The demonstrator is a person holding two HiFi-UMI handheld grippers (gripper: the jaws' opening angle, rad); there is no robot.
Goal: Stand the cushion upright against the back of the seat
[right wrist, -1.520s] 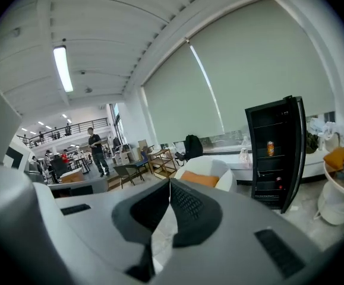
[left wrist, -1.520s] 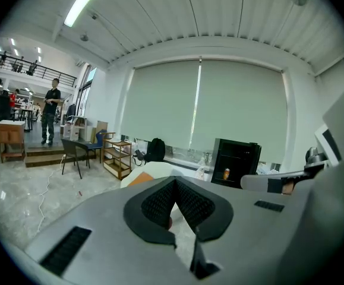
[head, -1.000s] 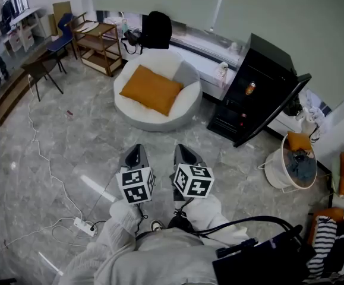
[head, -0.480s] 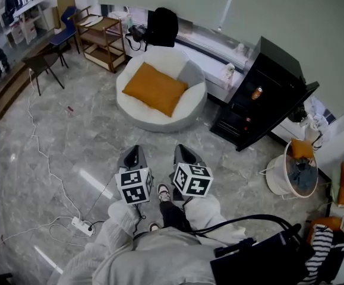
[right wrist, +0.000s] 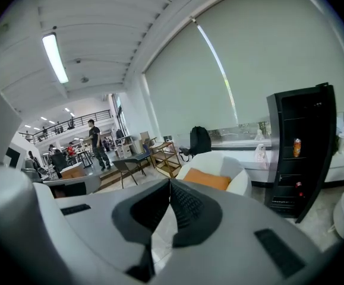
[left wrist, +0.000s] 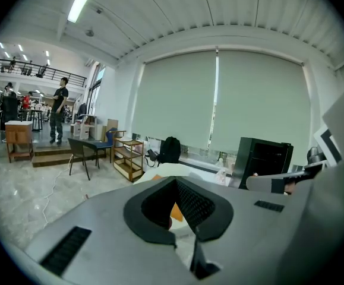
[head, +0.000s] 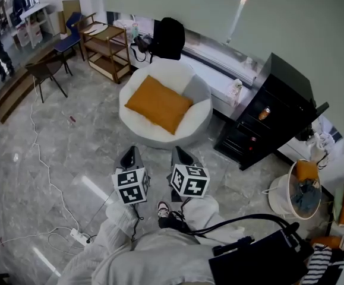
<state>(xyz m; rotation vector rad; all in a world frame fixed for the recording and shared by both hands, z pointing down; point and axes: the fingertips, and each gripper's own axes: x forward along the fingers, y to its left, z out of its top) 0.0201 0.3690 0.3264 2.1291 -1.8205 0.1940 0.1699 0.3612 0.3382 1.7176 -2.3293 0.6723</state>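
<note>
Ahead, open floor (head: 91, 132) to seat (head: 155, 140) rim; cushion (head: 158, 104) flat; left gripper (head: 131, 151), right gripper (head: 179, 150) fingers (right wrist: 189, 209) clenched.

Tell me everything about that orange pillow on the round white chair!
The orange cushion is a plump, soft-looking square of plain fabric. It lies flat, not upright, turned cornerwise on the round white seat, its right corner beside a small grey cushion. Only the seat clearly touches it; nothing rests on top.

In your left gripper view, the left gripper (left wrist: 175, 178) hides most of the cushion (left wrist: 176, 212); only a sliver shows.
</note>
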